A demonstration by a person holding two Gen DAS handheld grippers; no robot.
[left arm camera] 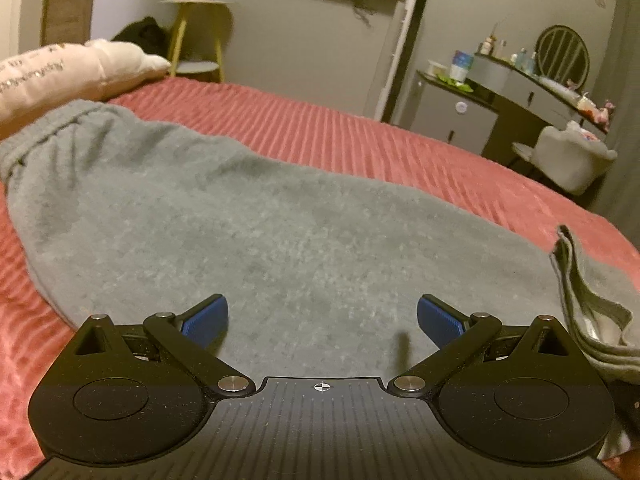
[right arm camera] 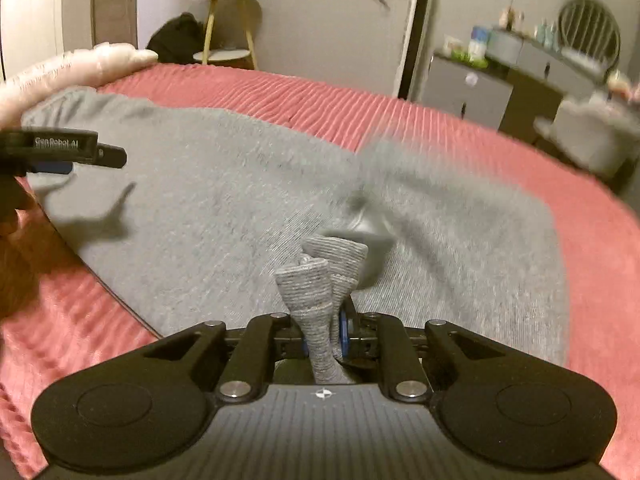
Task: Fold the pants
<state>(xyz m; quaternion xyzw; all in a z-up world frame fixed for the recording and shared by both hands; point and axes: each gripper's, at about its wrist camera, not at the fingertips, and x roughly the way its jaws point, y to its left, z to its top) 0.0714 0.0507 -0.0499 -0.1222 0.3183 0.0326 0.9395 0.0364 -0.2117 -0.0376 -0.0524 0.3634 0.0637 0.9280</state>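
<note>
Grey sweatpants (left arm camera: 248, 216) lie lengthwise on the red bed, waistband (left arm camera: 44, 128) at the far left by the pillow. My left gripper (left arm camera: 322, 322) is open and empty, low over the near part of the pants. The ribbed leg cuff (left arm camera: 588, 300) stands raised at the right. In the right wrist view the pants (right arm camera: 224, 200) spread across the bed. My right gripper (right arm camera: 322, 332) is shut on the ribbed cuff (right arm camera: 320, 280), which bunches up between the blue pads. The left gripper (right arm camera: 60, 152) shows at the left edge.
A red ribbed bedspread (left arm camera: 360, 136) covers the bed. A pale pillow (left arm camera: 60, 68) lies at the far left. Beyond the bed stand a yellow-legged side table (left arm camera: 196, 32), a dark dresser (left arm camera: 500, 92) with bottles and a grey chair (left arm camera: 572, 156).
</note>
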